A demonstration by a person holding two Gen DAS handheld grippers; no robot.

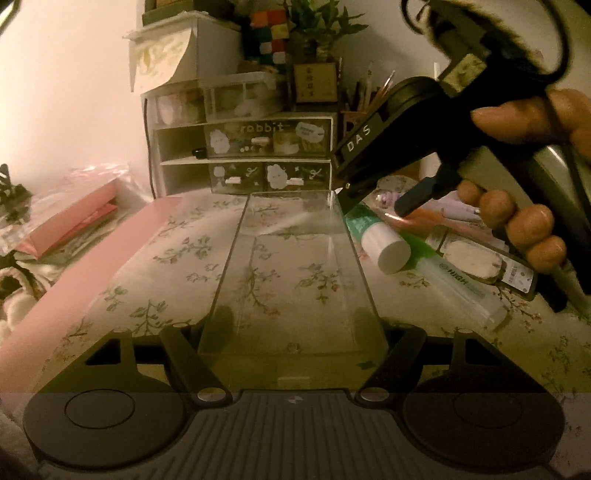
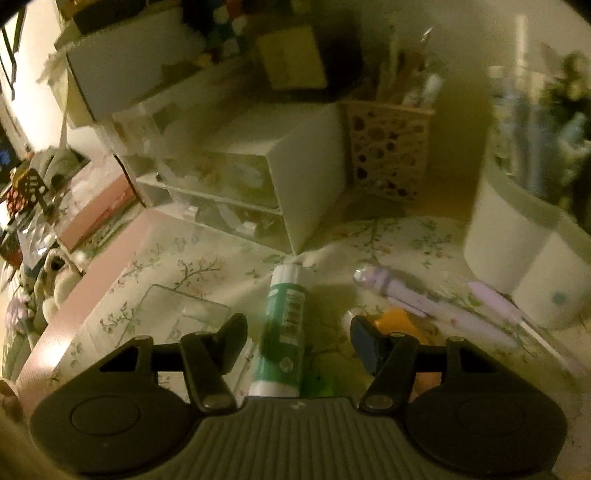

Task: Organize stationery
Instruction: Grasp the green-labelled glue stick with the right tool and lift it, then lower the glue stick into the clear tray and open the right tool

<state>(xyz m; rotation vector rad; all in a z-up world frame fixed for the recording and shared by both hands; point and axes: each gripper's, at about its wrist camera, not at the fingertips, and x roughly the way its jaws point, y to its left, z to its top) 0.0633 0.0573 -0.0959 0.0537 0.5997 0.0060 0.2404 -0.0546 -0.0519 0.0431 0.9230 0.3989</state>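
My left tongs (image 1: 293,339) clamp the clear tray (image 1: 291,258) steady on the bench (image 1: 155,258). My right tongs (image 2: 298,332) hang half-open, empty, straddling the glue stick (image 2: 282,328); next they must close on it.

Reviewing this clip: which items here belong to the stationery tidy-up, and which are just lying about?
Job in hand:
clear tray, clamped in the left gripper
glue stick, between the right gripper's fingers, not gripped
purple pens
highlighter

Lying about:
drawer unit
puzzle cube
plant
pink box
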